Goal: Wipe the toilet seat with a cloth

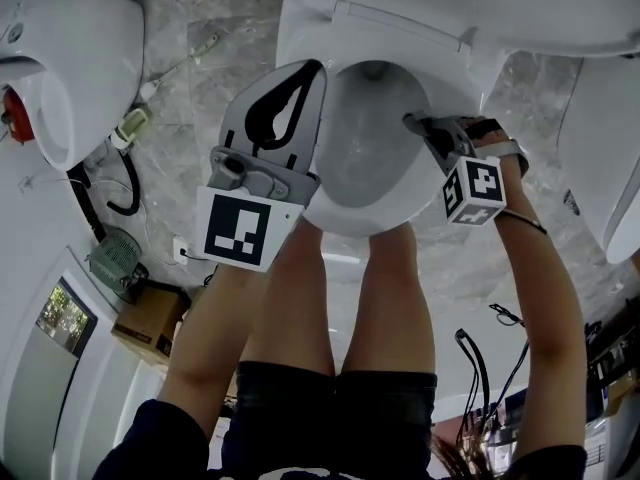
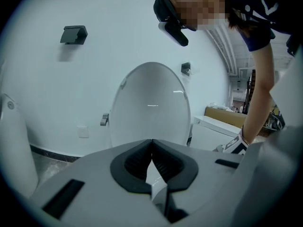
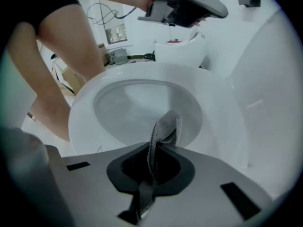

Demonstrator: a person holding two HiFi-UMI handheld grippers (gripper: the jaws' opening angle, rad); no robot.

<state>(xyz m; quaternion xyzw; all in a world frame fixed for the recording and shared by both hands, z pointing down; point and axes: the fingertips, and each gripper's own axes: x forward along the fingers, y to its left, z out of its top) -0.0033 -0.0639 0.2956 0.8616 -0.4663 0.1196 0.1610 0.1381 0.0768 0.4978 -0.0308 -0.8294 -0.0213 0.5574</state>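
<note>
The right gripper (image 3: 151, 162) clamps a soft, probably lightweight grey woven cloth (image 3: 164, 129) by a fold at the right side of the white toilet seat (image 3: 222, 126). The left gripper (image 2: 151, 148) has its jaws together, empty.

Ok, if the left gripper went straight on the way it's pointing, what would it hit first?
Most likely the raised white oval toilet lid, dead ahead of the left gripper, whose jaws are together and empty. Nothing shows in between, though depth is hard to judge.

On my head camera I look steeply down onto the toilet bowl (image 1: 352, 173), fairly near. The left gripper view faces level at the raised lid (image 2: 150, 103) (close by); the right gripper view tilts down into that same bowl.
</note>
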